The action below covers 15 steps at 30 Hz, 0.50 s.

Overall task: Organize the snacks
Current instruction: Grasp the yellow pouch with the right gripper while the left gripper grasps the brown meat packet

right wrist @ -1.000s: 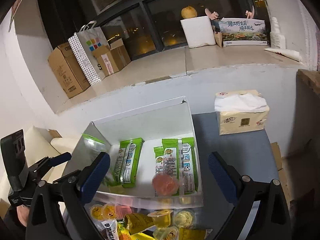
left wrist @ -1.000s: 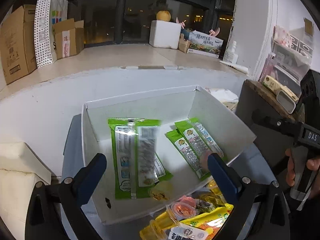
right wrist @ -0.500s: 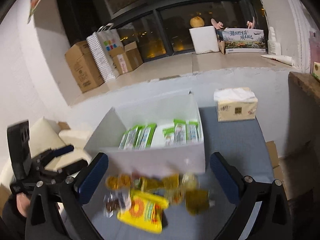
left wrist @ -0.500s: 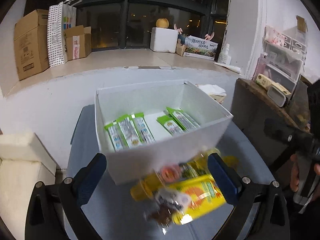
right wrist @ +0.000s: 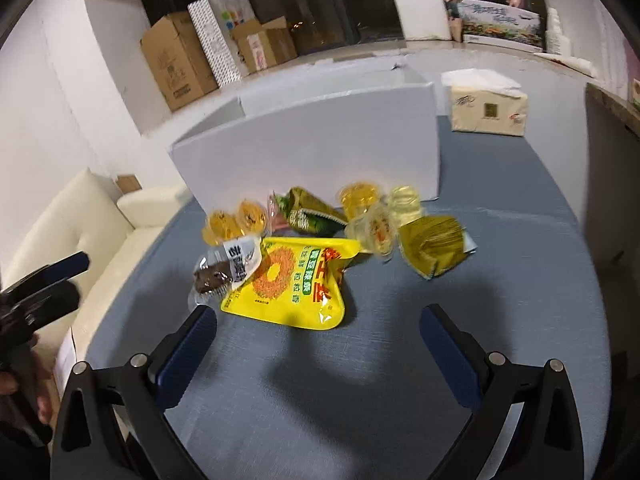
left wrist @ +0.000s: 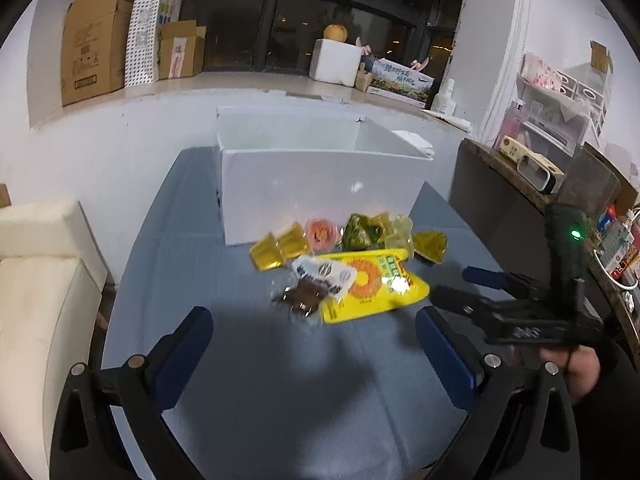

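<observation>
A white box (left wrist: 320,184) stands on the blue-grey table (left wrist: 280,380); it also shows in the right wrist view (right wrist: 312,148). Its inside is hidden from here. In front of it lies a pile of snacks: a yellow bag (left wrist: 372,284) (right wrist: 296,284), a brown-and-white wrapped snack (left wrist: 316,280) (right wrist: 228,268), several yellow jelly cups (left wrist: 276,250) (right wrist: 236,220), a pink cup (left wrist: 320,234), green packets (left wrist: 362,232) (right wrist: 308,214) and an olive-yellow packet (right wrist: 434,242). My left gripper (left wrist: 314,354) is open and empty, short of the pile. My right gripper (right wrist: 318,350) is open and empty, just short of the yellow bag.
A tissue pack (right wrist: 486,106) sits behind the box at the right. A cream sofa (left wrist: 36,280) is left of the table. A dark side cabinet (left wrist: 516,208) with clutter stands at the right. Cardboard boxes (left wrist: 96,64) line the window ledge.
Both grippers have pulled back and down from over the box. The box inside with the green packets is out of sight; the snack pile is now in full view ahead.
</observation>
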Available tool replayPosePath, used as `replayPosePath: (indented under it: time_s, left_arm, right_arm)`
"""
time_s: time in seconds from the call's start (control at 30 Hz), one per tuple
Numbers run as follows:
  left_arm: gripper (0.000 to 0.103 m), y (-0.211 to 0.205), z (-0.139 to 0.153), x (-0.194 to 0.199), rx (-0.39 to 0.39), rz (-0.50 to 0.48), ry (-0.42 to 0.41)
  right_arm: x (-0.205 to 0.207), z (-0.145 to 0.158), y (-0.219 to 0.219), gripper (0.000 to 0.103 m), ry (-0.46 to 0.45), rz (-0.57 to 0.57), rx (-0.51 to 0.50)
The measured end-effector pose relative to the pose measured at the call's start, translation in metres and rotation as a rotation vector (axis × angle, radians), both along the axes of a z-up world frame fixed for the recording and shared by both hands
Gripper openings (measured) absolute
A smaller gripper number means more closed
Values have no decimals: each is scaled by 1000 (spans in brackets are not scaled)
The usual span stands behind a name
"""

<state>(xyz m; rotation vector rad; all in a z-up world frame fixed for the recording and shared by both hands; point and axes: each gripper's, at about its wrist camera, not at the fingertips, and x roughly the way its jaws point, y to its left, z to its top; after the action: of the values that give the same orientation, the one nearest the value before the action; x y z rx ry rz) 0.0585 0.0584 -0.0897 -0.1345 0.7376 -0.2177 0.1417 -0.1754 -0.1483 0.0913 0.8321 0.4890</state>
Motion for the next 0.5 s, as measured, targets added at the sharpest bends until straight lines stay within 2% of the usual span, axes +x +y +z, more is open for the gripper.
replayPosePath:
  time_s: [0.33,0.4,0.43,0.47,0.5]
  left_arm:
    - [103,6,-11,-1,-19,-6,22]
    - [103,9,-14,0,-25,-4,29]
    - [103,10,-16,1,-27,-3,33]
    - [103,11,-18,2,-28,2,37]
    - [103,11,-19,3,-30,6,39]
  right_arm:
    - [52,-27,36,102,59,11,-43]
    - [53,-30,41,90,48,7,-71]
    - [53,-29,44,70,43,10,-83]
    - [53,-29,45,62,47,24,-75]
    - [52,-28,44,61,49,26,-72]
